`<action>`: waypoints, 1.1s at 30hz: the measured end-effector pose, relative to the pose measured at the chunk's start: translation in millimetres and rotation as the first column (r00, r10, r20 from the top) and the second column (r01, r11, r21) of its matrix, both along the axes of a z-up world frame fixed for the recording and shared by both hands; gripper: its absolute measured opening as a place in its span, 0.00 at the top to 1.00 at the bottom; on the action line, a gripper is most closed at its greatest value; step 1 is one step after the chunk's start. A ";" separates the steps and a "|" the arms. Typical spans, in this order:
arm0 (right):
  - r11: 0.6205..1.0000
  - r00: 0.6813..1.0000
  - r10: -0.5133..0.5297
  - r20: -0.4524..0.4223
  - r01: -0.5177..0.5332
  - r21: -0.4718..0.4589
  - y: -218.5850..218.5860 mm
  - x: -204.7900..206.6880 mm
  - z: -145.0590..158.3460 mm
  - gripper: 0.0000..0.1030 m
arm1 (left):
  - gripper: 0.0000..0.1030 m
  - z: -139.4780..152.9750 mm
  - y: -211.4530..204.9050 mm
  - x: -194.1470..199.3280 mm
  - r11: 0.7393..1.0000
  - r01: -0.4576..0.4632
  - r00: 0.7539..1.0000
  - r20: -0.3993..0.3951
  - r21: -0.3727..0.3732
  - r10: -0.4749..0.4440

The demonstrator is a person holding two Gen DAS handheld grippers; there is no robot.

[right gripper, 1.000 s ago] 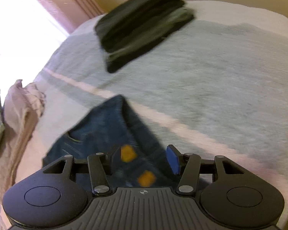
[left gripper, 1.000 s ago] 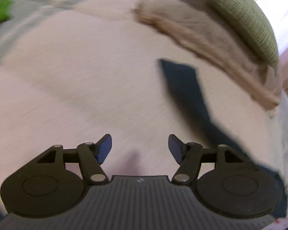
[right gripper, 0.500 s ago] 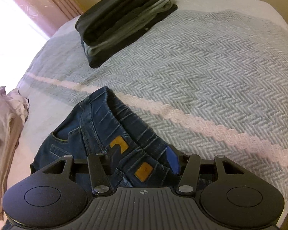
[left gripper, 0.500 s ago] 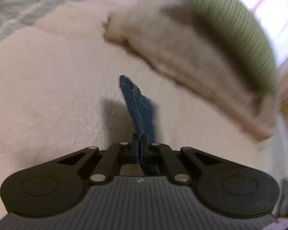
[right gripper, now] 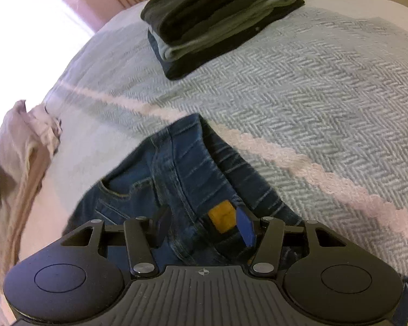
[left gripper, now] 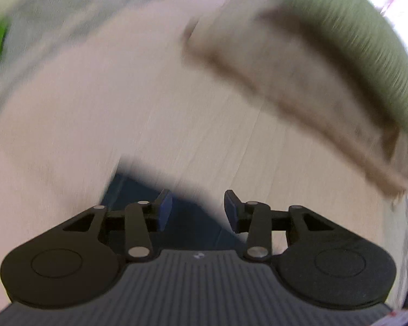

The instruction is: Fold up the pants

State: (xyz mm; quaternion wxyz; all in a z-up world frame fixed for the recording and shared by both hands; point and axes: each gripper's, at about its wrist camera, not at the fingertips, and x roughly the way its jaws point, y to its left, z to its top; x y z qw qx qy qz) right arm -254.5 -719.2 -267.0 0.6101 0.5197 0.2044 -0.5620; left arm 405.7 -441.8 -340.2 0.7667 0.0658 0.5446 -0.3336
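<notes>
Dark blue jeans point(right gripper: 182, 168) lie on the bed, the waist end with an orange patch point(right gripper: 221, 216) under my right gripper point(right gripper: 204, 217). That gripper is open and hovers low over the waistband, one finger on each side, the pads not pressing. In the blurred left wrist view a flat end of the jeans point(left gripper: 127, 187) lies under my left gripper point(left gripper: 197, 201). Its jaws are opening and the cloth lies below them, not pinched.
A stack of folded dark and grey clothes point(right gripper: 220, 19) sits at the far end of the grey herringbone bedcover point(right gripper: 326, 95). A crumpled beige cloth point(left gripper: 299, 95) and a green cushion point(left gripper: 361, 40) lie past the left gripper on the pale pink blanket point(left gripper: 108, 108).
The left gripper shut on an end of the jeans half a second ago, and now its jaws stand apart with the cloth lying flat beneath. The right gripper sank closer to the waistband.
</notes>
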 end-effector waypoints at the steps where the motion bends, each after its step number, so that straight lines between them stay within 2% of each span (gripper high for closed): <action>1: 1.000 1.000 -0.003 -0.006 0.003 0.008 1.6 -1.2 -3.4 0.51 | 0.64 -16.9 16.2 -4.5 1.000 -0.020 0.998 -0.051 0.018 0.021; 3: 0.999 1.000 -0.020 -0.008 0.020 0.031 6.1 -2.9 -10.8 0.51 | 0.62 -52.0 48.0 -9.3 0.995 -0.090 0.983 -0.156 0.037 0.095; 5: 0.998 0.999 -0.036 -0.008 0.036 0.058 8.5 -3.5 -18.3 0.51 | 0.59 -84.5 67.5 -8.4 0.982 -0.189 0.951 -0.248 0.015 0.187; 7: 0.997 0.999 -0.035 -0.016 0.036 0.065 10.2 -2.2 -21.0 0.51 | 0.60 -104.4 74.3 1.6 0.956 -0.295 0.923 -0.260 -0.007 0.283; 8: 0.998 0.999 -0.027 -0.027 0.029 0.063 10.3 -0.2 -20.4 0.51 | 0.64 -111.9 77.8 6.7 0.932 -0.360 0.903 -0.270 -0.051 0.334; 9: 0.998 0.999 -0.017 -0.037 0.019 0.061 9.5 1.7 -19.7 0.51 | 0.85 -113.9 77.2 14.6 0.914 -0.398 0.892 -0.261 -0.071 0.368; 10: 0.998 0.999 -0.009 -0.041 0.011 0.060 8.3 2.7 -18.9 0.51 | 1.00 -113.2 76.1 17.5 0.906 -0.417 0.887 -0.251 -0.070 0.388; 11: 0.998 0.999 -0.005 -0.040 0.007 0.059 7.4 3.6 -17.7 0.51 | 1.00 -107.7 73.6 19.8 0.905 -0.421 0.885 -0.245 -0.065 0.395; 12: 0.998 0.999 -0.006 -0.036 0.008 0.055 6.6 3.4 -16.2 0.51 | 1.00 -98.2 70.6 18.9 0.908 -0.412 0.893 -0.231 -0.073 0.386; 13: 0.999 0.999 -0.009 -0.035 0.010 0.050 5.9 3.8 -15.0 0.51 | 1.00 -81.4 66.6 16.5 0.921 -0.377 0.915 -0.194 -0.103 0.353; 15: 0.999 0.999 -0.026 -0.039 0.028 0.040 4.8 2.5 -12.3 0.51 | 1.00 -36.4 42.2 13.5 0.958 -0.227 0.974 -0.054 -0.175 0.221; 16: 0.999 0.999 -0.034 -0.037 0.035 0.036 3.9 2.4 -12.1 0.51 | 1.00 -16.6 26.0 14.1 0.964 -0.164 0.986 -0.010 -0.210 0.166; 17: 0.999 0.998 -0.041 -0.036 0.042 0.034 2.7 2.9 -12.4 0.51 | 0.99 0.5 4.4 20.1 0.960 -0.120 0.992 0.004 -0.254 0.125; 19: 0.998 0.998 -0.048 -0.037 0.050 0.036 0.3 5.4 -13.6 0.51 | 0.85 26.7 -39.3 39.1 0.942 -0.064 0.996 0.042 -0.329 0.083; 20: 0.998 0.998 -0.049 -0.036 0.050 0.036 -0.1 7.3 -13.8 0.51 | 0.80 39.4 -60.7 44.9 0.936 -0.031 0.991 0.109 -0.350 0.074; 21: 0.998 0.998 -0.049 -0.032 0.050 0.034 0.1 9.6 -13.6 0.51 | 0.72 46.1 -76.2 47.4 0.938 -0.010 0.983 0.170 -0.346 0.073; 22: 0.998 0.999 -0.047 -0.026 0.048 0.031 1.0 11.1 -13.1 0.51 | 0.69 50.0 -86.1 50.6 0.945 -0.003 0.973 0.216 -0.328 0.078; 23: 0.999 0.999 -0.042 -0.024 0.042 0.029 2.1 13.0 -12.6 0.51 | 0.69 47.8 -89.1 54.8 0.950 -0.001 0.974 0.215 -0.313 0.072; 25: 0.999 0.999 -0.028 -0.031 0.028 0.019 4.3 14.3 -11.8 0.51 | 0.68 27.9 -85.9 61.1 0.959 -0.022 0.984 0.165 -0.282 0.071; 27: 0.999 0.998 -0.031 -0.057 0.032 0.011 5.4 12.6 -12.2 0.51 | 0.68 -7.2 -76.2 65.1 0.980 -0.051 0.993 0.094 -0.194 0.070; 30: 0.997 0.995 -0.080 -0.062 0.081 0.014 5.5 4.7 -15.0 0.51 | 0.68 -60.5 -67.8 74.5 0.991 -0.097 0.995 0.001 -0.092 0.098; 32: 0.995 0.993 -0.096 -0.062 0.097 0.020 5.2 0.5 -16.3 0.51 | 0.64 -87.2 -64.6 79.8 0.990 -0.128 0.991 -0.036 -0.066 0.125; 33: 0.995 0.993 -0.096 -0.069 0.098 0.022 5.2 -0.7 -16.4 0.51 | 0.62 -96.4 -62.6 81.9 0.986 -0.147 0.989 -0.043 -0.079 0.144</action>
